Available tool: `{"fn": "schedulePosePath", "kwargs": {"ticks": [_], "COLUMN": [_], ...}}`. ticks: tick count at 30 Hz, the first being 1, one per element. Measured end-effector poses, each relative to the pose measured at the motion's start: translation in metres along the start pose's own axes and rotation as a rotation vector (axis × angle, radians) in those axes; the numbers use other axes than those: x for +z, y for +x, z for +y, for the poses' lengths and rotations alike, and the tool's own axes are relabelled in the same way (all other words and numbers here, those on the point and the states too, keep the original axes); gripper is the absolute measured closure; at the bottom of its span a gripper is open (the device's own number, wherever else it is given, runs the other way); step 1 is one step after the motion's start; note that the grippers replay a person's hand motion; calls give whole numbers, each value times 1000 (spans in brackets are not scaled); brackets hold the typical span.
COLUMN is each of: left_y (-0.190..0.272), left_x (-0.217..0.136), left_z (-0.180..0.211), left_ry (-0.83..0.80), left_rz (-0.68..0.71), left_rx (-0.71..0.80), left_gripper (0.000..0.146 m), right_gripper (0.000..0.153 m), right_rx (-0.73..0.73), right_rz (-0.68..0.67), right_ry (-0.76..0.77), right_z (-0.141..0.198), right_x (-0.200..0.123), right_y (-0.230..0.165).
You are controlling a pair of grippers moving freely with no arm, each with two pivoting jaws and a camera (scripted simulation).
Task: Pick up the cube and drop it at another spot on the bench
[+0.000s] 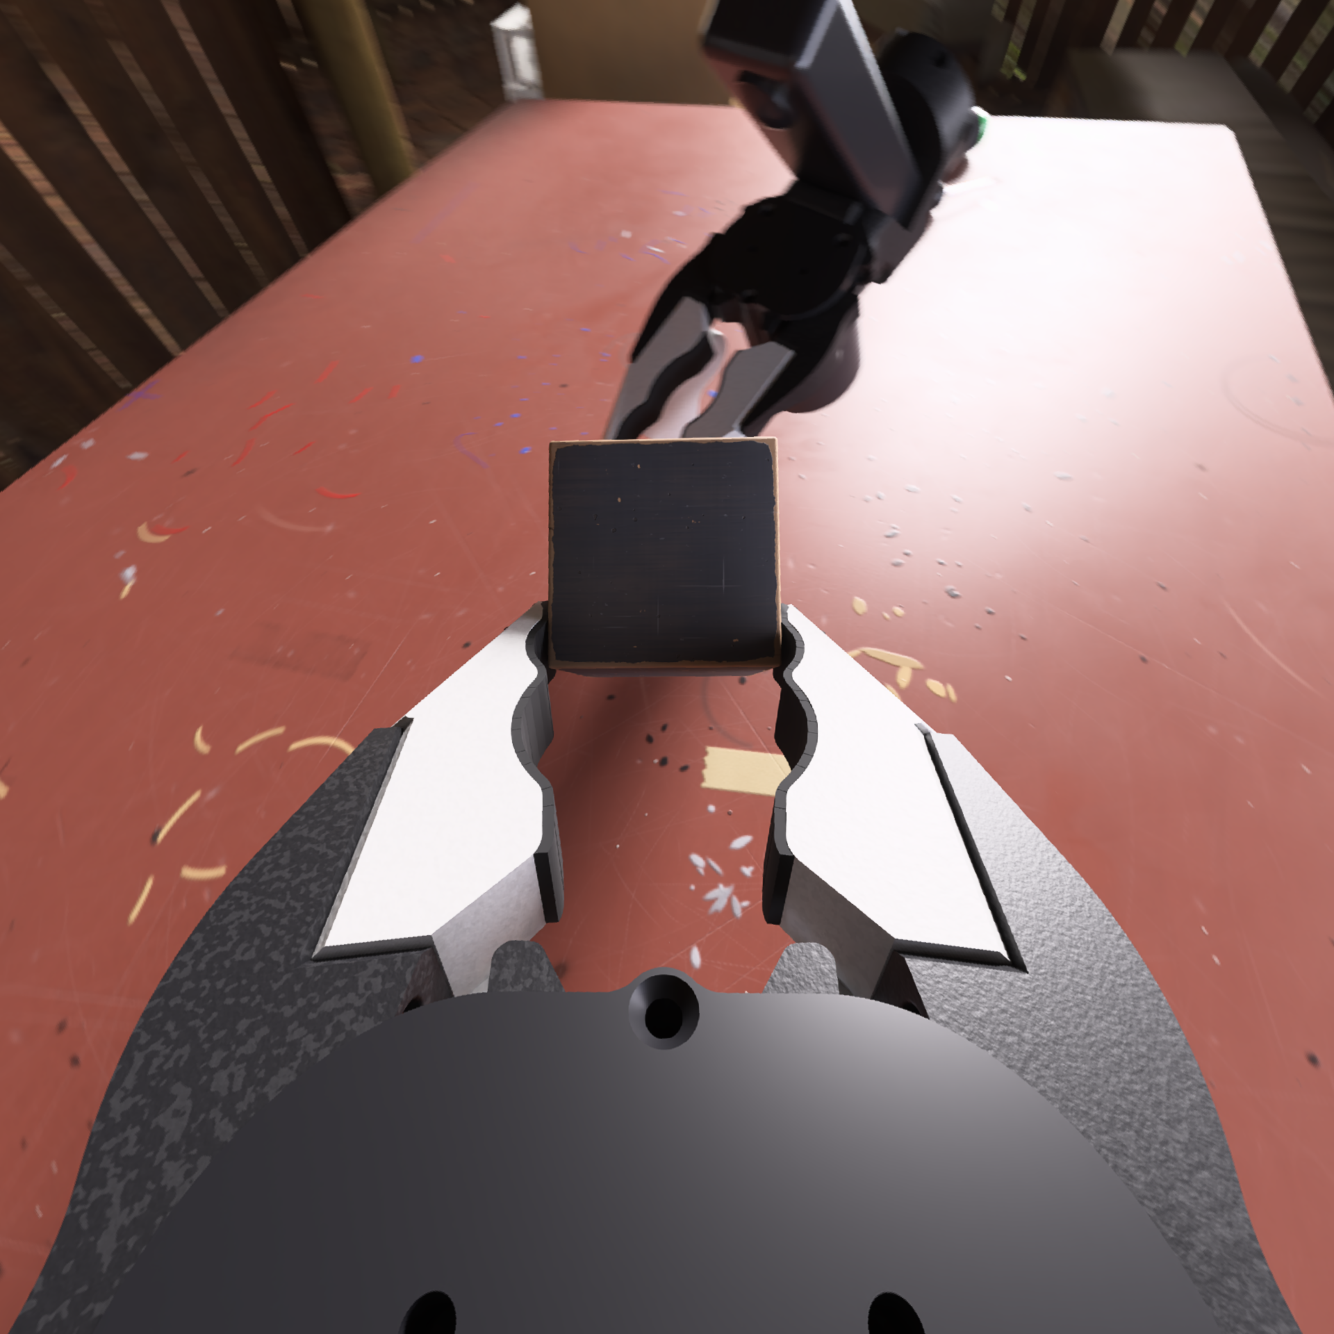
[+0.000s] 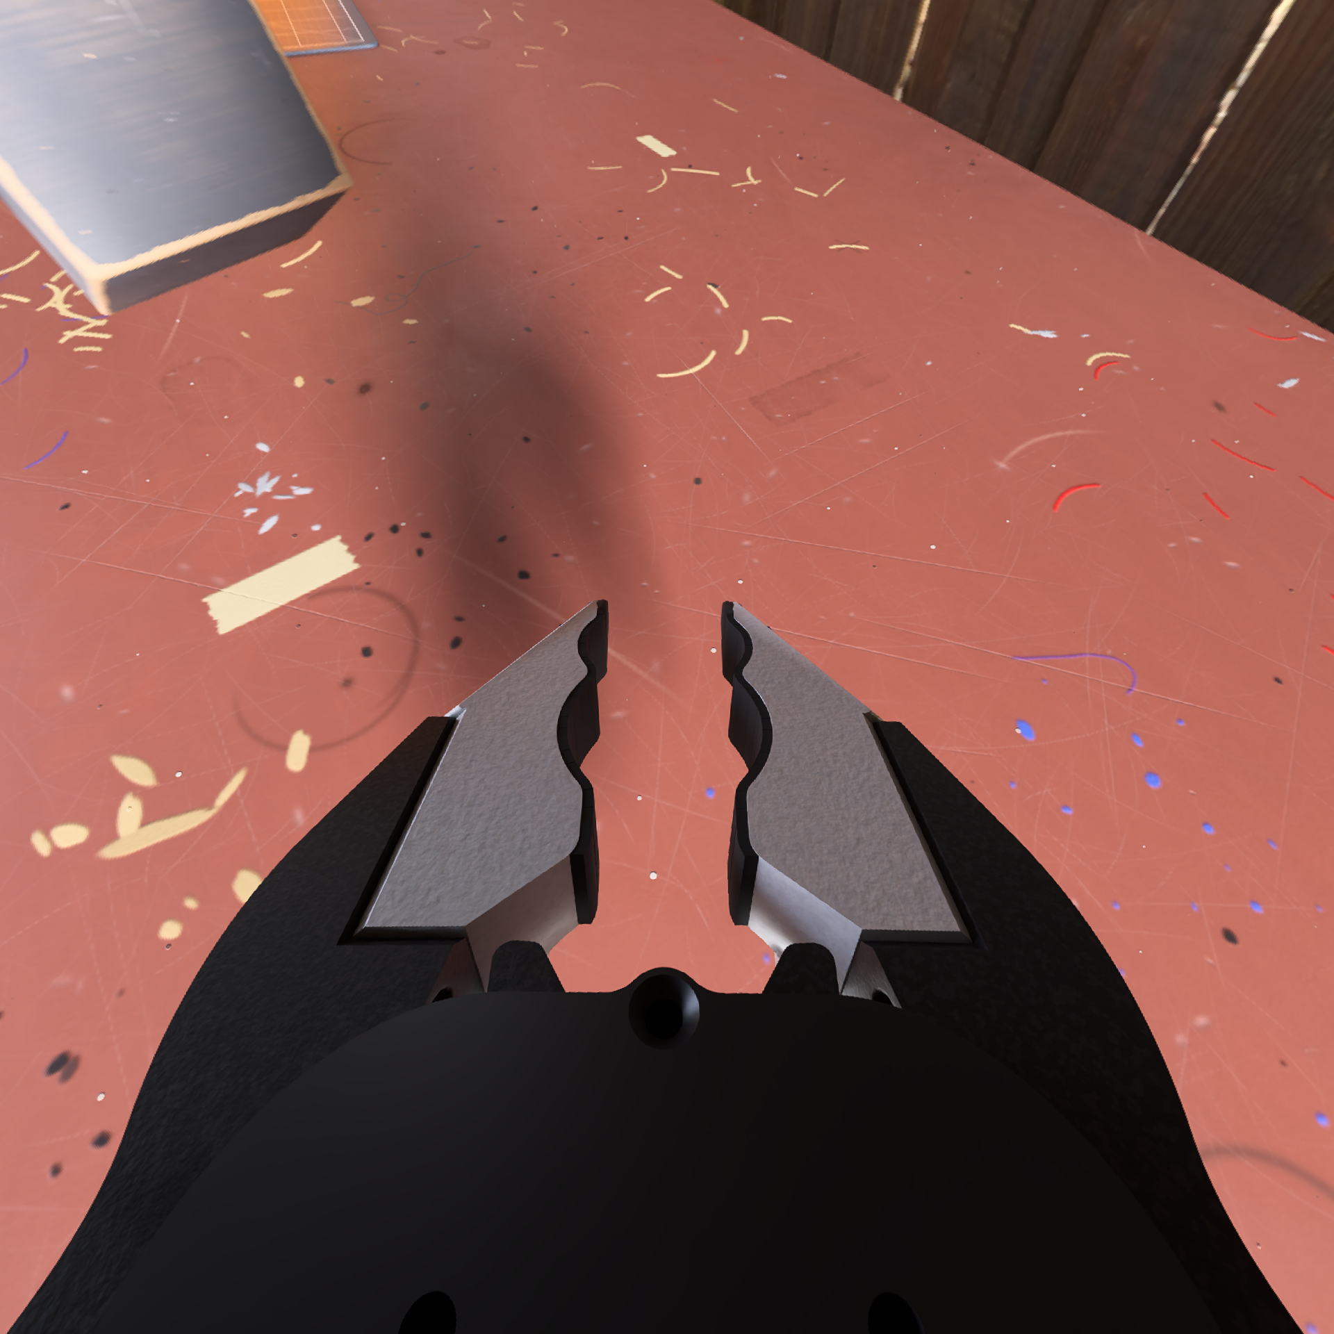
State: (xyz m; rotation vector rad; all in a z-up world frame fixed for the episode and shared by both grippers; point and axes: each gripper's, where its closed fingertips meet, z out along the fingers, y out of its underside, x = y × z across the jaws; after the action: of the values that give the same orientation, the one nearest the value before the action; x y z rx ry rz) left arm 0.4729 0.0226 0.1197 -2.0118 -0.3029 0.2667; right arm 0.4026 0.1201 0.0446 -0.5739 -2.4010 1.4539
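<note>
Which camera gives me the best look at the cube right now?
The left wrist view. There the cube sits centred and whole, clamped between the left gripper's fingertips above the bench. The right wrist view shows only a blurred part of it, cut off at the top left corner, away from the empty right gripper.

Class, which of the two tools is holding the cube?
The left tool: its fingertips clamp the dark cube at both sides. The right tool is open, with nothing between its fingers.
</note>
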Motion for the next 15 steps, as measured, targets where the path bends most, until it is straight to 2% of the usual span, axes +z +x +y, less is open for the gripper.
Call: {"fn": "schedulePosePath", "kwargs": {"ticks": [5,8,12,15], "left_y": [7,6,1,3], "left_x": [14,26,44,47], "left_z": [-15,-17,2,12], "left_ry": [-115,-174,-282,-343], "left_rz": [125,168,109,75], "left_rx": [125,121,66,82], "left_gripper": [85,85,85,85], "right_gripper": [121,121,121,121], "right_rx": [7,14,22,13], "right_rz": [1,-4,-17,-18], "right_ry": [-3,-5,-8,-17], "right_z": [0,1,1,2], "right_x": [1,1,1,2], "right_y": [1,2,1,0]}}
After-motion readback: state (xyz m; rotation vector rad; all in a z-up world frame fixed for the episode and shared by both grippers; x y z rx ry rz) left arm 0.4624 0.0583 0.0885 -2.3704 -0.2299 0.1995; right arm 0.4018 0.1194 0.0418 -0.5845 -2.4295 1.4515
